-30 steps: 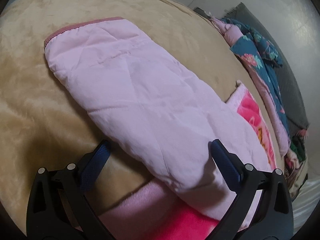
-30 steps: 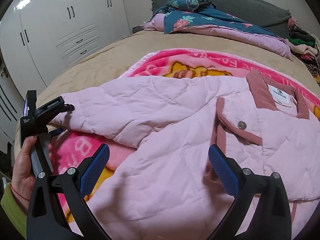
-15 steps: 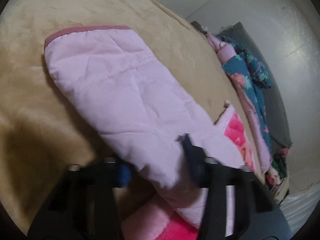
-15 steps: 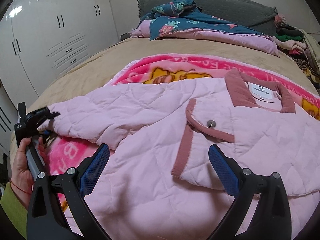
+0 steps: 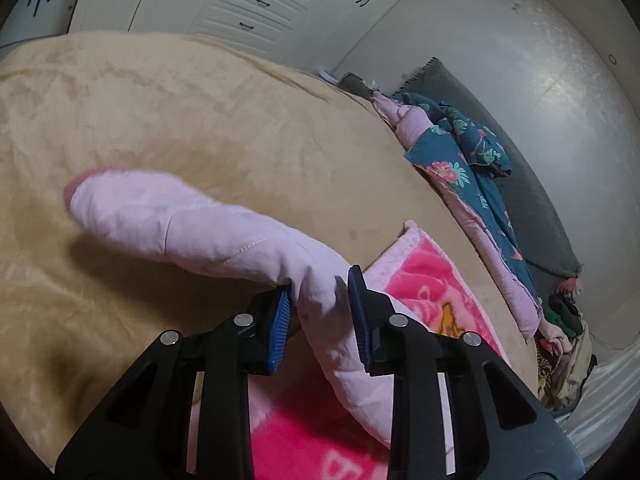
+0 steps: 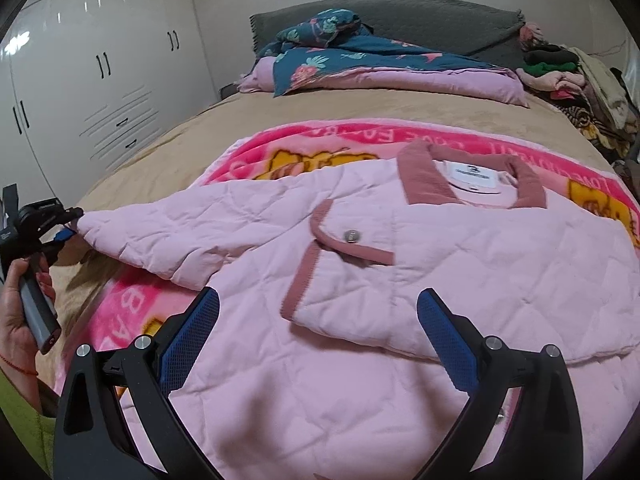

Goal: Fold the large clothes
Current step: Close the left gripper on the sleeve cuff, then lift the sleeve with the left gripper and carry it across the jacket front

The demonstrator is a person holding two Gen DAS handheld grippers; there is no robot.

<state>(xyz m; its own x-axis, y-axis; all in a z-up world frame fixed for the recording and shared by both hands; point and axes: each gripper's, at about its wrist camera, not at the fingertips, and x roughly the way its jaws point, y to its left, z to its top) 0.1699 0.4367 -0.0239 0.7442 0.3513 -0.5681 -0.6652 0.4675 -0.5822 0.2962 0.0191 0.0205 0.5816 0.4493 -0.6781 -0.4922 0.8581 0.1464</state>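
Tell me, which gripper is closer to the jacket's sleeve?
Left. The left gripper has its jaws closing on the sleeve; the right gripper hovers open above the jacket body, apart from it.

Support: bed (image 6: 172,152) under a tan plush cover
Middle: pink cartoon blanket (image 6: 360,140); tan shows around it
Head end: teal floral quilt (image 6: 360,56); clothes heap (image 6: 568,76)

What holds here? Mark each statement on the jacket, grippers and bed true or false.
1. The left gripper has the pink jacket's sleeve between its closing pads. True.
2. The right gripper grips the collar. False: it is open, holding nothing.
3. The jacket lies on a pink cartoon blanket. True.
4. The sleeve's cuff points at the floral quilt. False: it points away, over the tan bedcover.
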